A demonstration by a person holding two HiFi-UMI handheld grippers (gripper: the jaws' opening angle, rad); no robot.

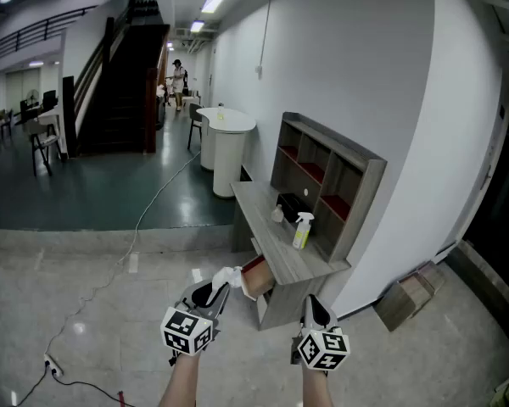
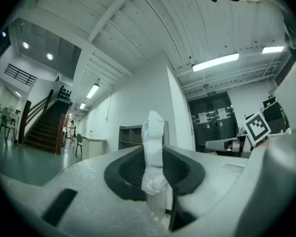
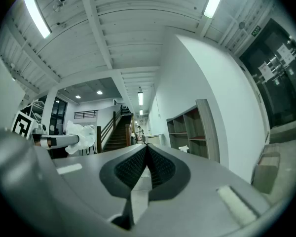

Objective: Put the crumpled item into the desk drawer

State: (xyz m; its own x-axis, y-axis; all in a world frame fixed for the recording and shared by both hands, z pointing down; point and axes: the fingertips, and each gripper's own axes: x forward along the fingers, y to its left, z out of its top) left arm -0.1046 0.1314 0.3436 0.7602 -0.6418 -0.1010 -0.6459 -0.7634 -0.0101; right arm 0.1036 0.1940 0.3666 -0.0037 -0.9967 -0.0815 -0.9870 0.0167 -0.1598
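Observation:
The crumpled item [image 2: 153,152] is a wad of white paper, and my left gripper [image 1: 221,286] is shut on it, with the wad sticking up past the fingertips. In the head view the wad [image 1: 227,275] hangs just left of the desk's open drawer [image 1: 256,277], which shows a reddish inside. My right gripper [image 1: 313,300] is shut with nothing between its jaws, and it hovers by the near end of the grey desk [image 1: 278,246]. The right gripper view shows its closed fingertips [image 3: 147,149] and, at far left, the wad [image 3: 82,132].
A spray bottle [image 1: 302,230] and a black object [image 1: 290,203] stand on the desk in front of a shelf unit [image 1: 327,179]. A white round counter [image 1: 226,147] stands beyond. A cardboard box [image 1: 411,296] lies by the wall at right. A cable [image 1: 110,276] trails across the floor at left.

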